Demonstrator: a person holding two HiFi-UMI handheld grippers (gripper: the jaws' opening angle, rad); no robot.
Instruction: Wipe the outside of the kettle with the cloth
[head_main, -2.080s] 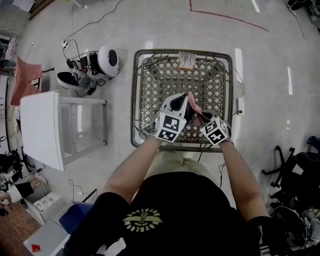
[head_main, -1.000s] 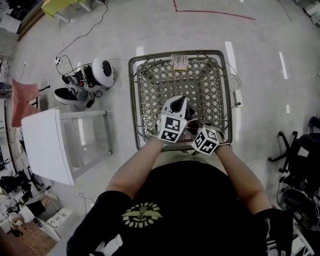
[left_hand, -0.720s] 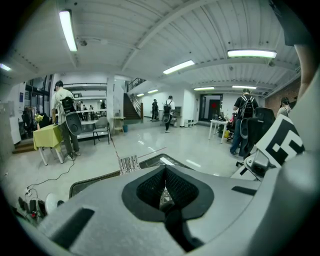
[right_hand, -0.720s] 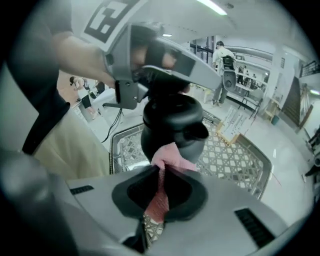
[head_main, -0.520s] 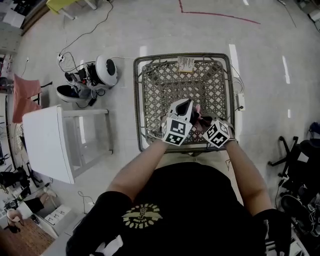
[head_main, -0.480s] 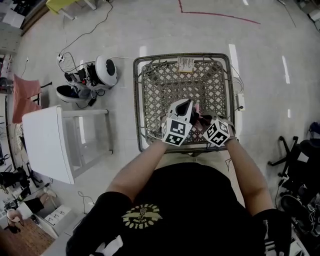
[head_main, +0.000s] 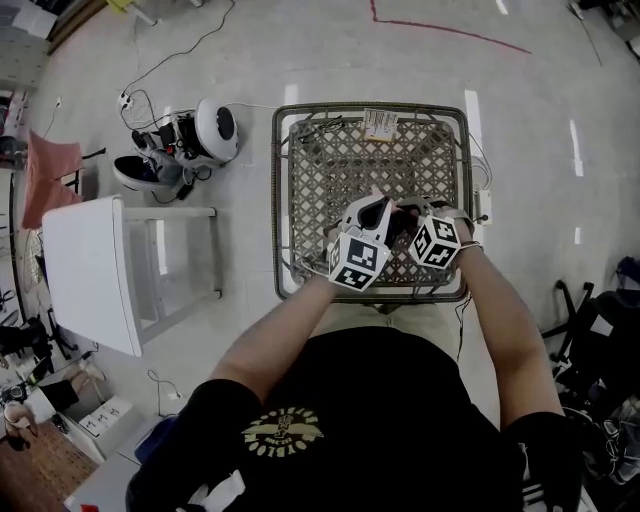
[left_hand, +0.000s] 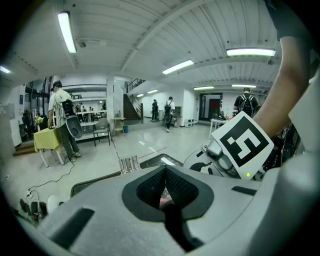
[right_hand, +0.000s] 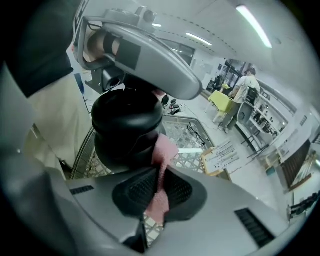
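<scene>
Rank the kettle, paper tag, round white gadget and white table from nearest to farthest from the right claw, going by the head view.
1. Kettle, just ahead of the right claw.
2. Paper tag, on the wire basket's far rim.
3. Round white gadget, on the floor, upper left.
4. White table, far left.

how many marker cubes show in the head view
2. One marker cube sits on the left claw; the other is on the right claw, beside it over the wire basket. None looks hidden.
</scene>
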